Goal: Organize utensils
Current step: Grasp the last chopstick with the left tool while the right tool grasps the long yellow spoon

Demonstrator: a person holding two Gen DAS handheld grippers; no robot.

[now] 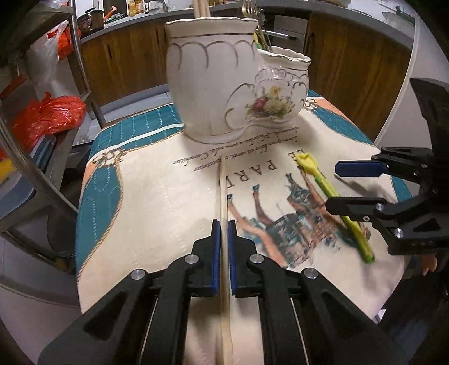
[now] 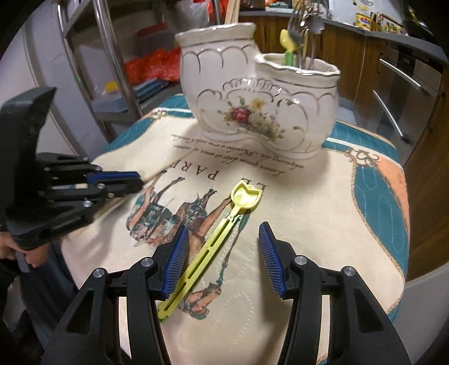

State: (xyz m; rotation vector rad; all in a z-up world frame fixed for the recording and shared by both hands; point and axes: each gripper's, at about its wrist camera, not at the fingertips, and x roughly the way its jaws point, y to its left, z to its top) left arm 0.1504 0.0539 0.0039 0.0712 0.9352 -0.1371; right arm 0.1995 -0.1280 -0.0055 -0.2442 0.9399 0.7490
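Left gripper [image 1: 224, 224], slim wooden chopstick [image 1: 223, 196] pinched.

Home kitchen: wooden cabinets [image 1: 126, 61], countertop [image 1: 146, 21].

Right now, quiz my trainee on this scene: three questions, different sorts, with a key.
1. True or false: the left gripper is shut on the chopstick.
2. The yellow-green spoon lies: A) in the holder, B) on the mat, C) in the right gripper's grip.
3. Fill in: the forks stand in the holder's ____ (taller/shorter) compartment.

Key: 1 true. 2 B, lying between open jaws. 3 shorter.
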